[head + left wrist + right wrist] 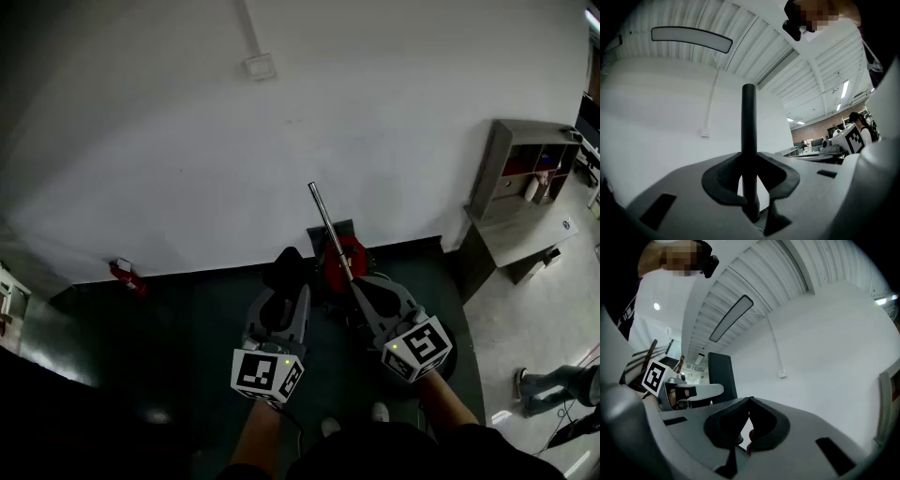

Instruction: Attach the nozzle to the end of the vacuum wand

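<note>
Head view: left gripper [284, 289] clamped on nozzle [288, 266]; wand [326, 220] tip at 1 o'clock, apart. Right gripper [362, 287] jaws together by wand, so an unsteadied wand prob. tips when the nozzle pushes on.

The left gripper [287, 270] and right gripper [364, 284] have grey shells and black pads [723, 182]. Each bears a cube [267, 373] with black-and-white square markers. The person's top [375, 461] is dark.

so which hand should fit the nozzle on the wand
Left, probably. The left tongs grip the black nozzle upright, beside the metal wand whose free end is bare. The right tongs are shut low by the wand's base, better for steadying.
</note>
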{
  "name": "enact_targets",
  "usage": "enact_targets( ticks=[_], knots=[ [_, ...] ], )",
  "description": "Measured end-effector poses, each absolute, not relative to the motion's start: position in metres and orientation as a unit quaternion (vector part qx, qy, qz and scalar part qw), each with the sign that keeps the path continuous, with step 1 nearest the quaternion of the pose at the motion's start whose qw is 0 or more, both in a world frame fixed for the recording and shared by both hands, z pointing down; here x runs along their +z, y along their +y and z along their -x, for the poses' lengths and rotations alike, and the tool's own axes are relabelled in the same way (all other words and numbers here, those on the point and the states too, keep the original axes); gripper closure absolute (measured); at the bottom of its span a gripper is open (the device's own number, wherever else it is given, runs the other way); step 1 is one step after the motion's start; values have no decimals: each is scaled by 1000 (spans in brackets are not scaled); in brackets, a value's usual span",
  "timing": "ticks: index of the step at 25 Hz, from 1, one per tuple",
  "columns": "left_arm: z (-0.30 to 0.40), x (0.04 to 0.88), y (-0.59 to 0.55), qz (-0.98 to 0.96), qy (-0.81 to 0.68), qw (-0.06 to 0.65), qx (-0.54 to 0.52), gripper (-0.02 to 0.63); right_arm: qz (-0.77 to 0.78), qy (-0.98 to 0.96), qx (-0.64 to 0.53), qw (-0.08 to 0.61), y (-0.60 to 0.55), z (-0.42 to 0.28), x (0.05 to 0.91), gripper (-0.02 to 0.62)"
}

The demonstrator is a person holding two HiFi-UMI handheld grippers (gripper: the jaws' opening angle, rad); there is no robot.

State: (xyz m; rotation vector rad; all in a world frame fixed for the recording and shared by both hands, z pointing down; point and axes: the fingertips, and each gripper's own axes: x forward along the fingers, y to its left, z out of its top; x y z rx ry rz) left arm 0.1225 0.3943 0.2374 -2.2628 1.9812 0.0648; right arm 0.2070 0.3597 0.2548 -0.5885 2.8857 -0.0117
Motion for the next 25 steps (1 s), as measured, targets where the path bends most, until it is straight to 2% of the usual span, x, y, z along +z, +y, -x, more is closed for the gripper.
enact_targets(
  ticks=[13, 25],
  knots=[
    [-104, 243, 405, 752, 656, 57, 16, 518, 210, 974, -12, 87, 367, -192, 262, 578],
    [-54, 262, 425, 768, 640, 35, 13, 519, 247, 965, -32, 78, 382, -154, 283, 578]
  ],
)
